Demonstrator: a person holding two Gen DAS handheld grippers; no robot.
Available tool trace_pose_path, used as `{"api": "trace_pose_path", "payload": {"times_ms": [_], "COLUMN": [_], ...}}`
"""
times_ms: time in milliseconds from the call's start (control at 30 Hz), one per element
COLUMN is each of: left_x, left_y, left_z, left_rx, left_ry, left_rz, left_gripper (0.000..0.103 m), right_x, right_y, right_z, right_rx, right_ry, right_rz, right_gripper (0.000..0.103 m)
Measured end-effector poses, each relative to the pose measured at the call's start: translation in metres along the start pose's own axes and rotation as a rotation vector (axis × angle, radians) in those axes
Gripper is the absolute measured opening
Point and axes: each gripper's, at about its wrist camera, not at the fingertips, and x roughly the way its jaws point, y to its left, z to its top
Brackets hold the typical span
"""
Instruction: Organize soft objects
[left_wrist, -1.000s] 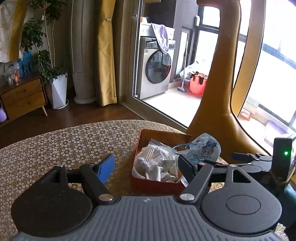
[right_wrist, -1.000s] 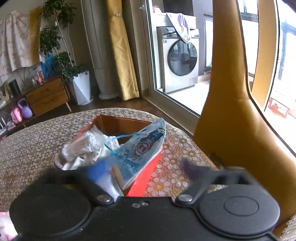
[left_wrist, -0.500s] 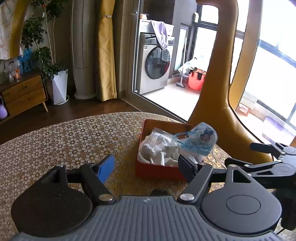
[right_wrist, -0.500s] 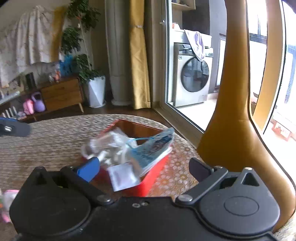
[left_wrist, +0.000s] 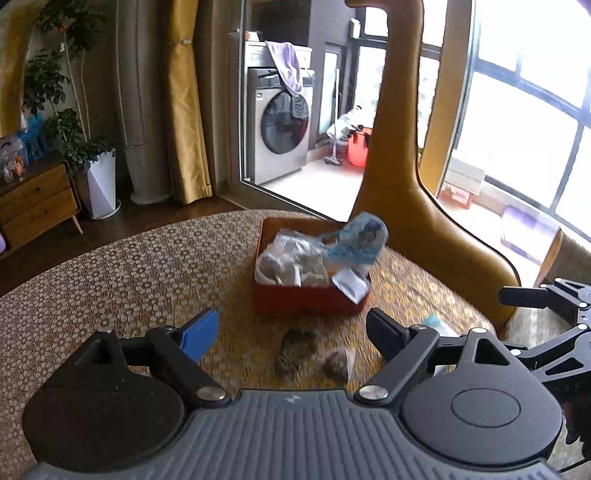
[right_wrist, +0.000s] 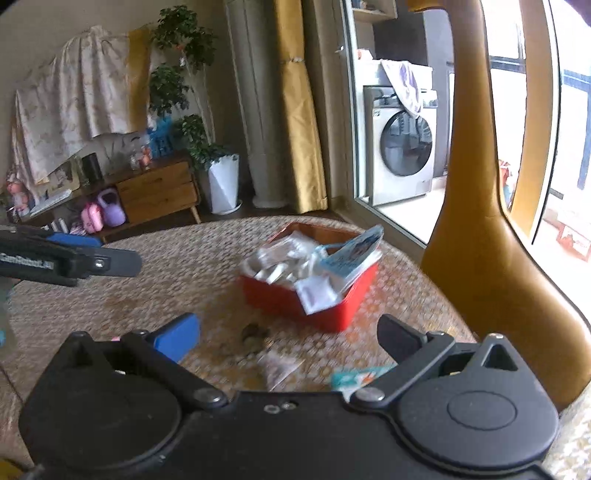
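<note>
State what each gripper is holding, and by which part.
Nothing. The left gripper and right gripper are both open and empty; the blue mask lies on the red box.

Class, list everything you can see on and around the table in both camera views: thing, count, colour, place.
Box: one, red, table's far side.
Packets: several, white and clear, piled in box.
Face mask: one, blue, atop pile at box's right rim.
Small packets: about three, blurred, on table before box.
Table: one, gold-patterned.
Chair: one, mustard, behind table.
Washing machine: one, grey, background.
Left gripper: open.
Right gripper: open.
</note>
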Motion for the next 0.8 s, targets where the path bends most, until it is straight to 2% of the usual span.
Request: {"api": "trace_pose_path", "payload": {"times_ms": [167, 333, 600, 800], "left_x": [-0.003, 0.003, 0.031, 0.066], "left_y": [-0.001, 0.007, 0.015, 0.014], "left_z": [-0.020, -0.030, -0.029, -0.023], "left_rx": [0.039, 0.013, -0.007, -0.064], "left_ry": [0.038, 0.075, 0.144, 0.203], "left_rz": [-0.019, -0.040, -0.013, 0.025], "left_gripper": [0.092, 0.095, 0.096, 0.096], "right_x": [-0.013, -0.019, -0.006, 0.016], "right_y": [0.024, 0.039, 0.052, 0.050], "right_z": [-0.015, -0.023, -0.033, -0.038], "right_rx": [-0.023, -0.025, -0.105, -0.122], "right_ry": [0.018, 0.021, 0.057, 0.091], "right_rz": [0.015, 0.039, 0.038, 0.051], "right_gripper": [0.102, 0.103, 0.103, 0.102]}}
